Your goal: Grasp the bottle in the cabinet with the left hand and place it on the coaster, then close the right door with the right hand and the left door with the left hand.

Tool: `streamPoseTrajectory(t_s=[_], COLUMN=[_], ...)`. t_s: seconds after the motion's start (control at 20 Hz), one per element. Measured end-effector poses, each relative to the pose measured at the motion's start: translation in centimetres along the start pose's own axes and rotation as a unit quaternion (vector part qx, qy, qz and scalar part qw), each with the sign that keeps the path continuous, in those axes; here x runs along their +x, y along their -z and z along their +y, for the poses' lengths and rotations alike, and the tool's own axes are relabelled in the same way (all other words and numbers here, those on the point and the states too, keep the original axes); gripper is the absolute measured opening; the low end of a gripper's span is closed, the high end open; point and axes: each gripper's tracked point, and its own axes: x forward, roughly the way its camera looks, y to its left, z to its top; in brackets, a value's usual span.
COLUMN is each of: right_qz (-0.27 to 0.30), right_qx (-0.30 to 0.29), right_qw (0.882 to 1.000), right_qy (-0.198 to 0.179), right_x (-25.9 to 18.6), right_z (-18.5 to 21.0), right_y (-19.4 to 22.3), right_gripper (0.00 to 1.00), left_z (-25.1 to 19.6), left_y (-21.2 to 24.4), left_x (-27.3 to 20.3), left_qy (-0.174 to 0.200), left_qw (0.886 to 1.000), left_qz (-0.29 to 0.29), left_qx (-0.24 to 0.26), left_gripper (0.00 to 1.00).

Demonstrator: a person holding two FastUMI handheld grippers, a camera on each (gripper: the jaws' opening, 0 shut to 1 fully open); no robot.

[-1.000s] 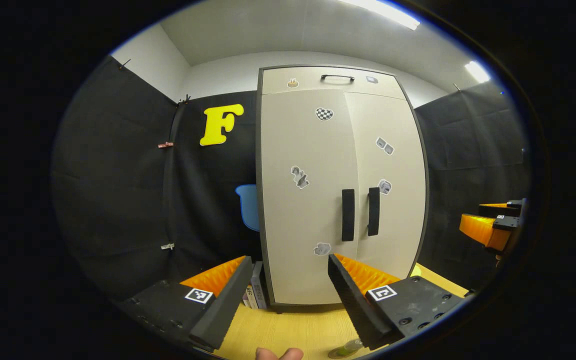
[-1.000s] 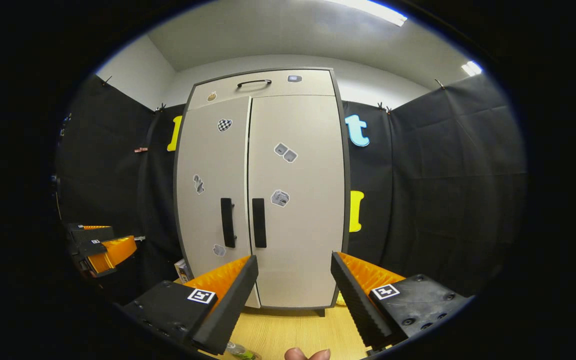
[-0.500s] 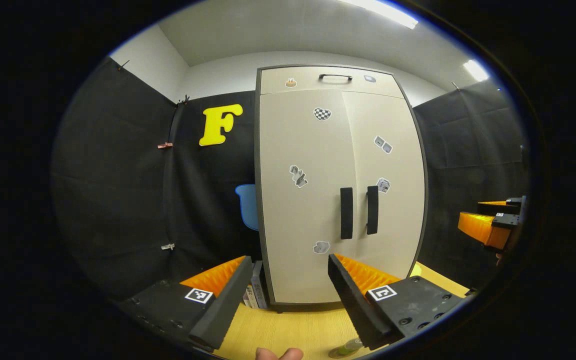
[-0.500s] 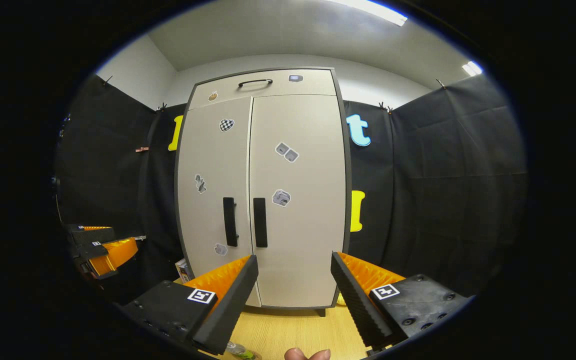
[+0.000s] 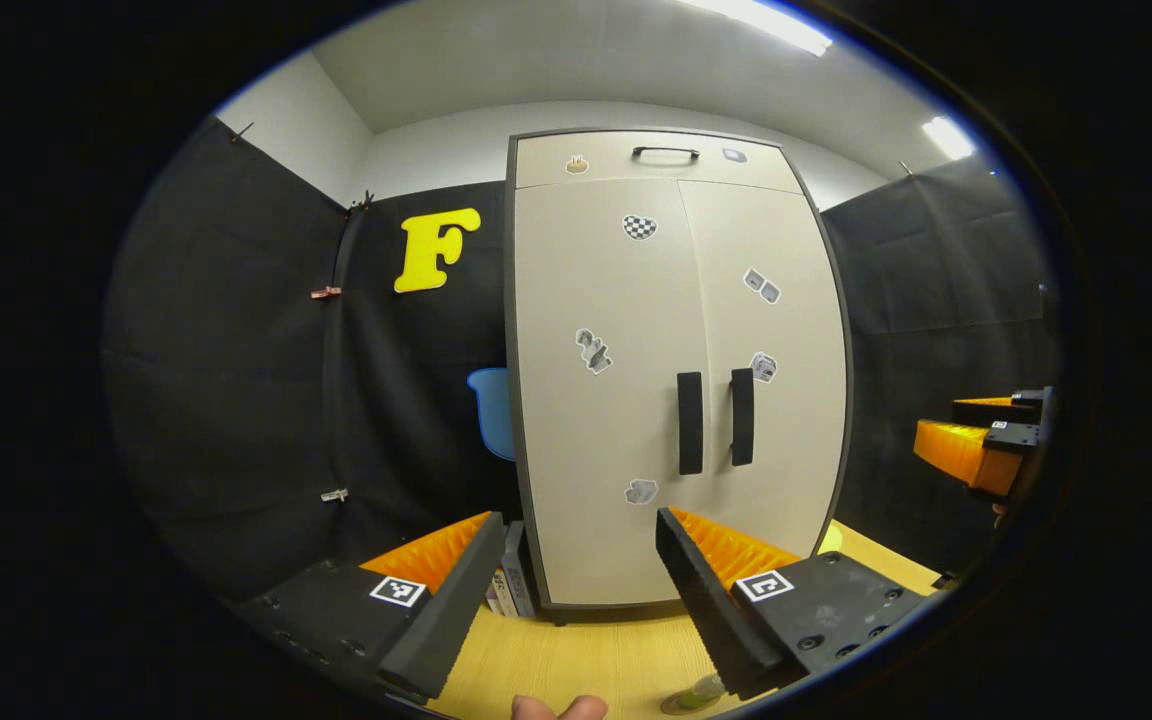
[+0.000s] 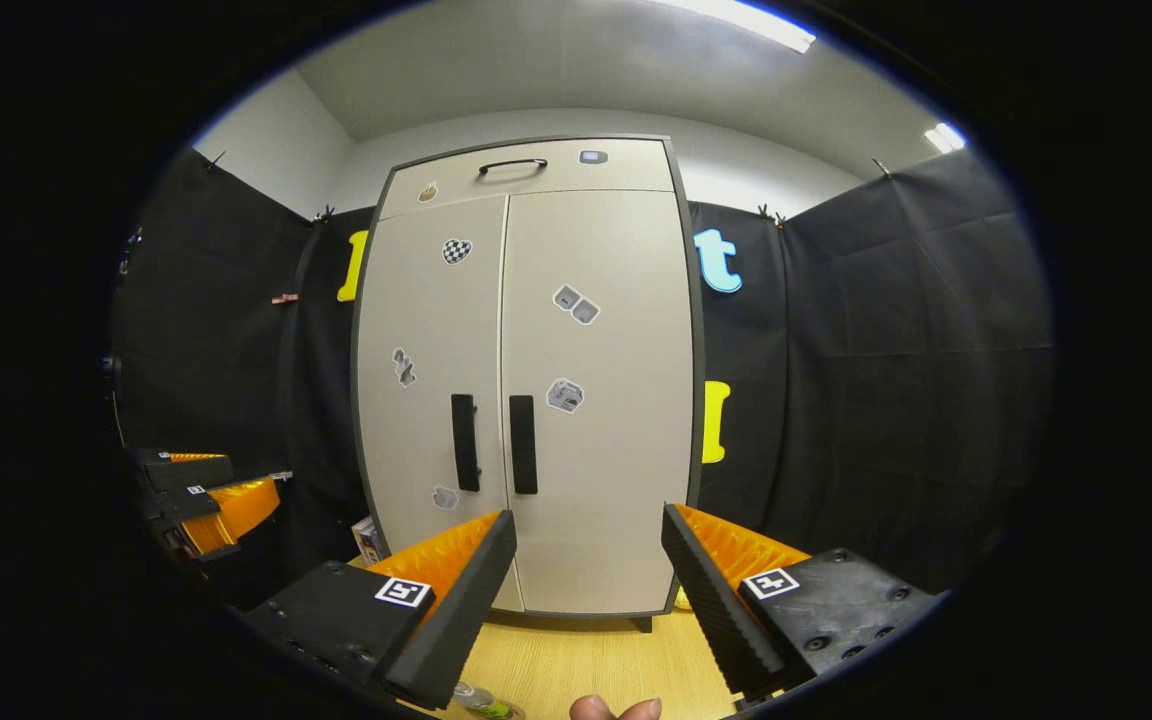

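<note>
Both cabinet (image 5: 676, 380) doors stand closed at frame centre; left gripper (image 5: 571, 590) and right gripper (image 6: 586, 590) hang apart, task apparently finished.

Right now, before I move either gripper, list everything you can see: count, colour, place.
cabinet: one, beige with a dark frame, standing on the table, both doors shut.
door handles: two, black, upright, either side of the centre seam.
top handle: one, black, on the upper panel.
stickers: several, grey and checkered, scattered over the doors.
table: one, light wood, under the cabinet.
books: a few, upright at the cabinet's left foot.
bottle: one, clear greenish, at the near table edge; coaster unclear.
left gripper: open, empty.
right gripper: open, empty.
</note>
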Motion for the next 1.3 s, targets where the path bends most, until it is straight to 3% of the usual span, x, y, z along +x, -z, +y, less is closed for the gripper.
streamPoseTrajectory(t_s=[0.55, 0.8, 0.95, 1.3], right_qz=[-0.002, 0.001, 0.006, 0.016], right_qx=[-0.003, -0.003, 0.005, 0.014], right_qw=[1.0, 1.0, 1.0, 0.999], right_qy=[0.006, -0.007, -0.022, -0.034], right_x=[0.6, 1.7, 2.3, 3.5], right_z=[-0.2, -0.5, -0.8, -3.5], right_y=[1.1, 2.1, 2.9, 4.7], right_gripper=[0.97, 0.97, 0.97, 0.97], left_z=[-0.3, -1.1, -0.7, -2.2], left_y=[-0.2, -0.1, -0.3, 0.3], left_x=[0.0, 0.1, 0.5, 0.7], left_qy=[-0.002, 0.01, -0.002, -0.005], left_qw=[1.0, 1.0, 1.0, 1.0], left_qz=[-0.008, -0.009, -0.02, -0.011], left_qx=[-0.006, 0.0, 0.013, -0.014], left_gripper=[0.97, 0.97, 0.96, 0.97])
